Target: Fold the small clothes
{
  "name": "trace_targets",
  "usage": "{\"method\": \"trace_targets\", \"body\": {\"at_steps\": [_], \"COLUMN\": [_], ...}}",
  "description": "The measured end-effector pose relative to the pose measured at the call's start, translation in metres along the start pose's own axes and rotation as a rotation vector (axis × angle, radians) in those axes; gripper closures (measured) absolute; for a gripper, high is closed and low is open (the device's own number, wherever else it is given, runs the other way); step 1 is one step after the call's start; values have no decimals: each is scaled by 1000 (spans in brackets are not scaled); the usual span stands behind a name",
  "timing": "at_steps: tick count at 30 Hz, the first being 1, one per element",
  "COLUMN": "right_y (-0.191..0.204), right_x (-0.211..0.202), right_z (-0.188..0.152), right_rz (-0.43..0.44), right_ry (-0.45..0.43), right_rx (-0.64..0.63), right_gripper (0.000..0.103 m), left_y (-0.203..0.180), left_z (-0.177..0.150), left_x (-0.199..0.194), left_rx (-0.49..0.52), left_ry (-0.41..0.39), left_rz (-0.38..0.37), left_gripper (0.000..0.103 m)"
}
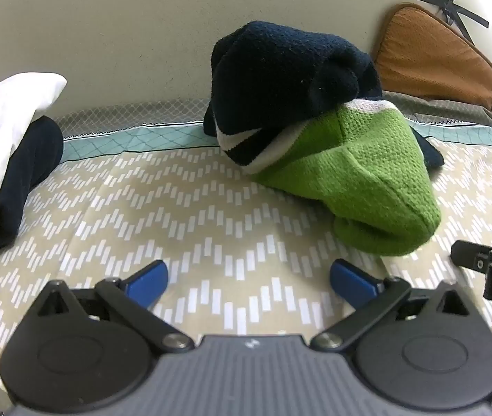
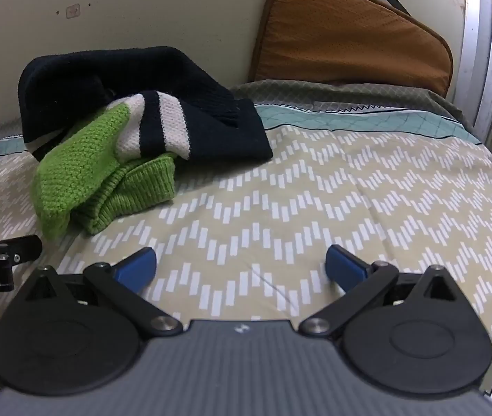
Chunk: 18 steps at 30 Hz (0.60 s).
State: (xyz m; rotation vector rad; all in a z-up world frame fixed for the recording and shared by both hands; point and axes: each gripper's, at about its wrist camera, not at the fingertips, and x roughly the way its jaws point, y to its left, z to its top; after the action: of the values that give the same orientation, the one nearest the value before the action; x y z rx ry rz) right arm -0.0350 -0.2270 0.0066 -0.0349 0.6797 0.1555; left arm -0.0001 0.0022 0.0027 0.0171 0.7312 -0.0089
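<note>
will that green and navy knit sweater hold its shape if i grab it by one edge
Probably not: the sweater lies crumpled in soft folds, so it would likely droop. The chunky knit looks grippy, not slippery. Pushed, it would probably bunch up on the bedsheet.

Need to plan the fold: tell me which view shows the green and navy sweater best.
The right wrist view: the sweater shows its green ribbed cuff, white stripes and navy sleeve spread out. The left wrist view shows it nearer but as a bunched heap, its layers hidden.

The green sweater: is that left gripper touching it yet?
Apart. In the left wrist view, bare patterned bedsheet shows between the open left gripper and the green sweater.
</note>
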Motion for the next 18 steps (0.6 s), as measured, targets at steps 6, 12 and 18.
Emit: {"method": "trace_targets", "body": {"at_steps": [6, 12, 18], "right_y": [0, -1, 0], "right_x": [-4, -4, 0], "right_z": [-1, -3, 1], "right_rz": [3, 6, -2], "right_ry": [-1, -2, 6], "right_rx": [1, -1, -9], "right_gripper": [0, 0, 0], "left_y": [-6, -8, -7], "left_z": [-2, -1, -1], "left_x": [-3, -5, -4], "left_rx": [2, -1, -1], "left_ry": [-1, -1, -2], "left_rz": [12, 15, 14], "left_gripper": [0, 0, 0]}}
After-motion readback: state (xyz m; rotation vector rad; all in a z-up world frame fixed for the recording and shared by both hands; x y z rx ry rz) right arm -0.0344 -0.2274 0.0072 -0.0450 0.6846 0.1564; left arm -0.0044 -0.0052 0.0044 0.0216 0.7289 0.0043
